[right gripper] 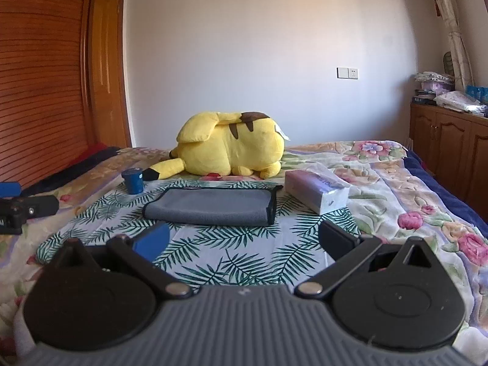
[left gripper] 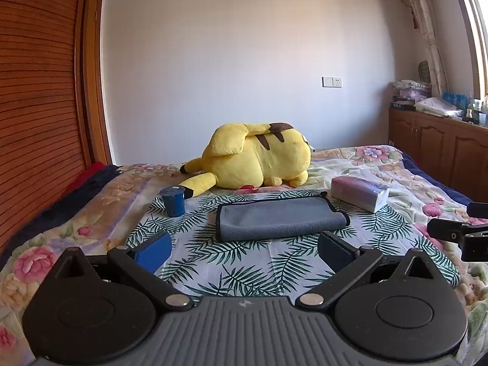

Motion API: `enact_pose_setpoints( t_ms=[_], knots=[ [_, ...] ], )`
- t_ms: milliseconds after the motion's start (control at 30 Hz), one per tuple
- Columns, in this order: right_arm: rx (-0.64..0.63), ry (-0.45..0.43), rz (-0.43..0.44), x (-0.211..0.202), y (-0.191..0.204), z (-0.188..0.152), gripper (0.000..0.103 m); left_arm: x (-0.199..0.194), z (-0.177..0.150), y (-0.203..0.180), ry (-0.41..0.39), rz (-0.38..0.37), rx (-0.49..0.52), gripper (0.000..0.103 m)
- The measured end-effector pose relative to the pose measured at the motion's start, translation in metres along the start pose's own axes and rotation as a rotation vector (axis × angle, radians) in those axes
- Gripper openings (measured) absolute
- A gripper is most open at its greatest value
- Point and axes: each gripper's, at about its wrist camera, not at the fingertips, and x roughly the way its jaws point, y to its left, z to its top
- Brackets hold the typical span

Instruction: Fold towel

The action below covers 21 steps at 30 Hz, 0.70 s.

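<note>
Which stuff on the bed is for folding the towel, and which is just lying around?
For the job:
gray towel
left claw, open
right claw, open
leaf-print cloth under the towel

Just lying about:
yellow plush toy
blue cup
tissue pack

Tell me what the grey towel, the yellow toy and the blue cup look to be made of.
Grey towel: soft matte microfibre-like cloth, going by its fine nap and stitched black edging. Yellow toy: plush fabric, fuzzy surface, stuffed rounded shape. Blue cup: probably plastic or paper with a dull finish; too small to tell which.
</note>
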Motion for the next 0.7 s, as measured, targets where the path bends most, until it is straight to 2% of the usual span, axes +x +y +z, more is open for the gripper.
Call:
enact_pose_setpoints(
  t_ms=[700],
  knots=[
    [0.005,-0.004,-0.002,-0.0005,-0.0005,-0.0005,0.103,-0.0018,-0.0010,-0.0029,-0.005,-0.005,0.008,0.103]
  ],
)
